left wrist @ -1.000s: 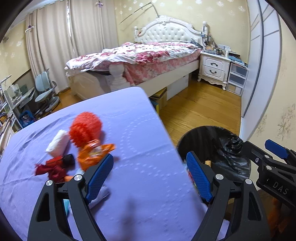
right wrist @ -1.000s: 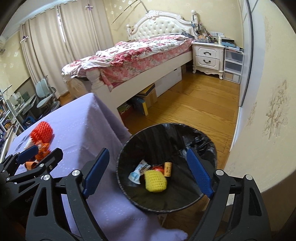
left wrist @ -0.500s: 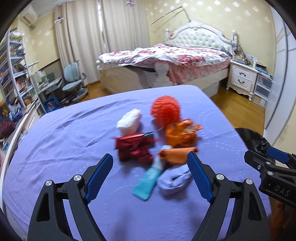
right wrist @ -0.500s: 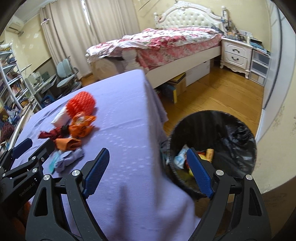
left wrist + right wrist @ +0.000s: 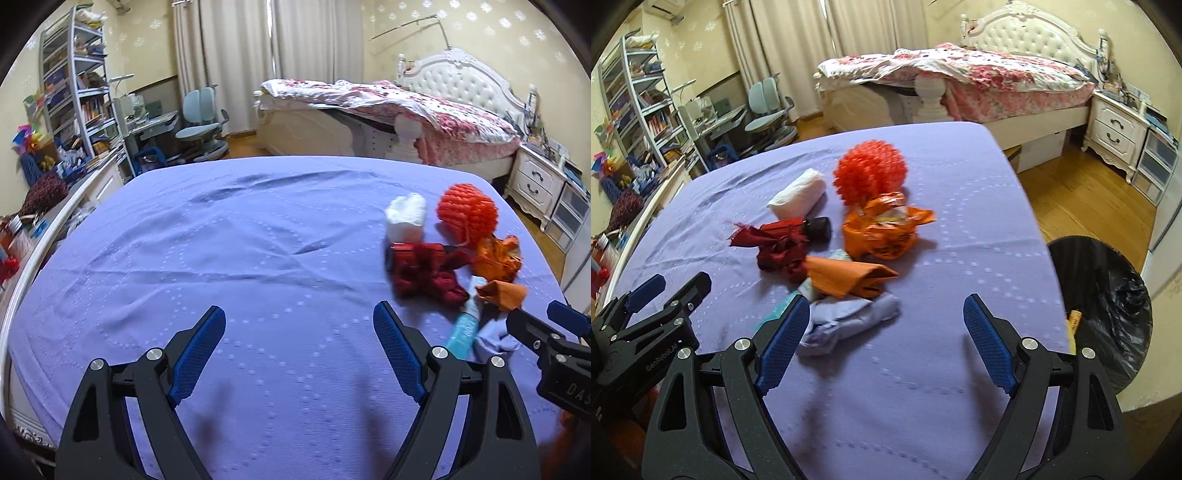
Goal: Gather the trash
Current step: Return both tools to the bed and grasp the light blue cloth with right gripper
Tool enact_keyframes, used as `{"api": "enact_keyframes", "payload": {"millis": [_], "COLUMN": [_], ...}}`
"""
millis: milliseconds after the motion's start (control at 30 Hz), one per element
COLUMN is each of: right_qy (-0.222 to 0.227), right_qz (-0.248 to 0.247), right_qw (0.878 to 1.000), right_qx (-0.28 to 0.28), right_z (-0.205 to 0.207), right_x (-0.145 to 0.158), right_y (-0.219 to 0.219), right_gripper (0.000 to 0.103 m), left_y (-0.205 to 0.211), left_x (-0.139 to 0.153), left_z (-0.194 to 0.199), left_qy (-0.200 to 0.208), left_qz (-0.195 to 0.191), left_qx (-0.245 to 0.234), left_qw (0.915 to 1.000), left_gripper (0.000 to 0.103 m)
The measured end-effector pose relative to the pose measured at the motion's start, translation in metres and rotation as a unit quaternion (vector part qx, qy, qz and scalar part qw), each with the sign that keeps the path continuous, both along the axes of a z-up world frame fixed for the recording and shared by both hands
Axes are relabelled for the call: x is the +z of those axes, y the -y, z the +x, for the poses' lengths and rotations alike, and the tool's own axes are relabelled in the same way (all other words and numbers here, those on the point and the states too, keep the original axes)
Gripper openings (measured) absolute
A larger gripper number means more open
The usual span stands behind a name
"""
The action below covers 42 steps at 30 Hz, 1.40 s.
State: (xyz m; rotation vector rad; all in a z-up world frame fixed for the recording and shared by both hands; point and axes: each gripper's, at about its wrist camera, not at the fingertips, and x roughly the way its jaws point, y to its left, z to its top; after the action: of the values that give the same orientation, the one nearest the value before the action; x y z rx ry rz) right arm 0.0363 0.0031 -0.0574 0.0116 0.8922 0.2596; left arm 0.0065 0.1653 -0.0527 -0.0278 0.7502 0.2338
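A: While both tools hang over the purple table, what's around?
B: Bed behind, nightstand to its right, shelves and a desk chair at left. Black bin stands on the floor off the table's right edge, some scraps inside.
A: Trash?
B: One cluster on the table. Red foam net farthest, white tissue wad to its left, orange wrapper just in front of the net, dark red wrapper left of that. Nearer: folded orange paper, teal tube, pale blue wad.
A: Anything blocking?
B: Pieces overlap. Orange paper lies on the tube and the blue wad; table is bare to the left.
A: Tube axis?
B: In the left view it runs diagonally, lower-left to upper-right, far end under the orange paper. Can't tell which end is the cap.
A: Left gripper?
B: Jaws spread wide, empty, over bare cloth left of the pile.
A: Right gripper?
B: Spread wide too, empty. Its left pad sits just in front of the blue wad; contact unclear.
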Motion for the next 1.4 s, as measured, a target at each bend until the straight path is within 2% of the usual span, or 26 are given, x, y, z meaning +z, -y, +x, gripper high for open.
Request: {"api": "enact_keyframes", "payload": {"millis": [100,200,567,800,867,933,1033,1200,1400], "right_qy": [-0.009,-0.018,-0.026,-0.019,-0.013,-0.014,-0.018,-0.017,-0.028], "right_qz": [-0.026,-0.023,-0.039,-0.028,-0.036,-0.037,-0.029,-0.04,-0.015], "right_qw": [1.0,1.0,0.999,0.999,0.999,0.999,0.999,0.999,0.999], "right_qx": [0.003,0.004,-0.024,-0.03,-0.027,-0.023,-0.014,-0.014,-0.028], "right_z": [0.004,0.003,-0.01,-0.008,-0.003,0.001,0.004,-0.001,0.0], "right_x": [-0.008,-0.009,-0.009,-0.005,-0.007,-0.01,-0.009,-0.005,-0.002], "right_y": [-0.011,-0.012,0.023,0.028,0.023,0.021,0.022,0.033,0.045], "right_gripper": [0.083,0.083,0.084,0.084,0.081,0.069,0.061,0.061,0.062], "left_y": [-0.007,-0.01,-0.006,-0.004,-0.001,0.0,0.0,0.0,0.004], "left_x": [-0.003,-0.006,-0.006,-0.007,-0.007,-0.008,-0.008,-0.009,-0.009], "left_z": [-0.001,-0.002,0.002,0.003,0.003,0.003,0.002,0.003,0.004], "left_qy": [-0.006,-0.013,-0.013,-0.017,-0.018,-0.019,-0.019,-0.021,-0.021], "left_qz": [-0.014,-0.028,-0.03,-0.031,-0.027,-0.025,-0.026,-0.029,-0.029], "left_qx": [0.006,0.004,-0.017,-0.019,-0.02,-0.021,-0.023,-0.025,-0.028], "left_qw": [0.9999,0.9995,0.9993,0.9992,0.9993,0.9993,0.9992,0.9991,0.999], "left_gripper": [0.082,0.082,0.082,0.082,0.082,0.082,0.082,0.082,0.082]}}
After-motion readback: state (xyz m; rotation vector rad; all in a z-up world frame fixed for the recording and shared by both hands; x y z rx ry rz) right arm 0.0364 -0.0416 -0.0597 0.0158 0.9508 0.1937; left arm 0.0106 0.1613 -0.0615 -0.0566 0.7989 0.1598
